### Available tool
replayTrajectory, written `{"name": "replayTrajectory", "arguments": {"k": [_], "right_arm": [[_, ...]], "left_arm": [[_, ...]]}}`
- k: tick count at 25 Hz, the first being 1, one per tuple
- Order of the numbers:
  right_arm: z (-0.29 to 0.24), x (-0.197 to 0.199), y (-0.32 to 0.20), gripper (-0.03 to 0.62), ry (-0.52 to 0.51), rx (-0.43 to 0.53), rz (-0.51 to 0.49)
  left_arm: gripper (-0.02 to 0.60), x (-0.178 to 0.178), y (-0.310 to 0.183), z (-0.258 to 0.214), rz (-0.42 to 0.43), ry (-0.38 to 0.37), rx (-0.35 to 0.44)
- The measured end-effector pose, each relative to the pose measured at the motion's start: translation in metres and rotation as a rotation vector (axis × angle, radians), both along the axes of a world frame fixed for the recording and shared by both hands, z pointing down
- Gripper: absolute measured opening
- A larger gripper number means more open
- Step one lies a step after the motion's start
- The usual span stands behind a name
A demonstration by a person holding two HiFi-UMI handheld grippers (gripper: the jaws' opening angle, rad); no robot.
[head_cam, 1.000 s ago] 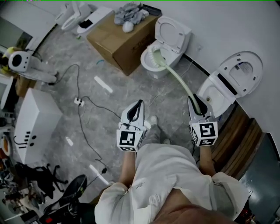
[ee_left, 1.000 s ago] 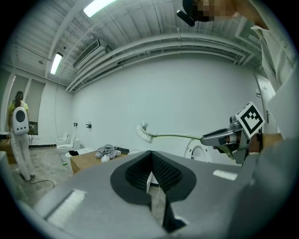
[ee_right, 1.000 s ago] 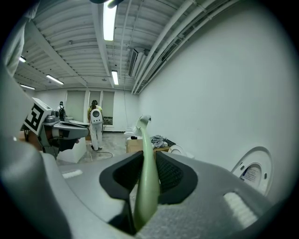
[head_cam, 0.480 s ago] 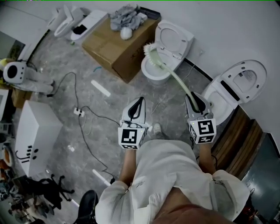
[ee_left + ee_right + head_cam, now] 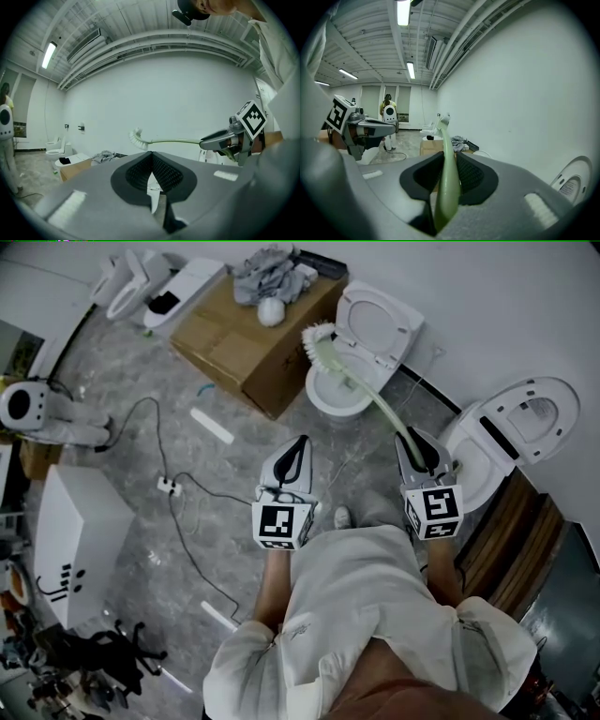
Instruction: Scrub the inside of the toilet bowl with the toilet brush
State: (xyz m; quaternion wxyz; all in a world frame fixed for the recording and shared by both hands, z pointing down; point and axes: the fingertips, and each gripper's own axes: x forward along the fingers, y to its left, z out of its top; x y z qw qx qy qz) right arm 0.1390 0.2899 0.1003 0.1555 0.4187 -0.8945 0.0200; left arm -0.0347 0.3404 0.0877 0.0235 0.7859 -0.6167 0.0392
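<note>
A white toilet (image 5: pixel 330 390) stands with its lid up (image 5: pixel 380 322) against the far wall. My right gripper (image 5: pixel 419 441) is shut on the pale green handle of the toilet brush (image 5: pixel 370 397). Its white bristle head (image 5: pixel 317 333) hangs in the air above the bowl's left rim, outside the bowl. In the right gripper view the handle (image 5: pixel 446 173) runs out between the jaws to the brush head (image 5: pixel 444 119). My left gripper (image 5: pixel 297 444) is shut and empty, held beside the right one. The left gripper view shows the brush head (image 5: pixel 137 138) and the right gripper (image 5: pixel 228 140).
A cardboard box (image 5: pixel 246 334) with grey cloth (image 5: pixel 274 273) on it stands left of the toilet. A second toilet (image 5: pixel 506 432) is at the right, with wooden boards (image 5: pixel 525 540) behind it. A cable and power strip (image 5: pixel 167 486) lie on the floor by a white cabinet (image 5: pixel 75 531).
The brush head has risen from the bowl's opening to above its left rim. Both grippers have kept their places and stayed shut.
</note>
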Motion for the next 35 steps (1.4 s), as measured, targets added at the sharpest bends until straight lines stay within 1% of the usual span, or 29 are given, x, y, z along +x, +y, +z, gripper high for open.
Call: {"name": "replayTrajectory", "arguments": {"k": [6,10,18,22,25,30,35], "right_arm": [[0.005,-0.006,-0.029,0.089,0.016,-0.008,0.008],[0.01,-0.009,-0.055,0.089,0.017,-0.016,0.011],[0.022,-0.022,-0.134,0.089,0.011,-0.048,-0.019],[0.033,-0.025,-0.181,0.089,0.018,-0.093,-0.032],[0.048,-0.026,-0.215,0.089,0.04,-0.132,-0.045],[0.08,-0.028,-0.265,0.089,0.061,-0.202,-0.065],[0.109,-0.029,-0.306,0.089,0.067,-0.233,-0.061]], "left_arm": [[0.017,-0.006,-0.031,0.003,0.012,-0.002,0.0],[0.017,-0.011,-0.057,0.008,0.004,-0.001,-0.007],[0.017,-0.019,-0.135,0.018,-0.021,0.009,-0.03],[0.017,-0.019,-0.18,0.024,-0.029,0.024,-0.055],[0.017,-0.021,-0.213,0.04,-0.039,0.034,-0.072],[0.017,-0.022,-0.265,0.07,-0.038,0.013,-0.109],[0.017,-0.021,-0.307,0.101,-0.023,0.004,-0.16]]}}
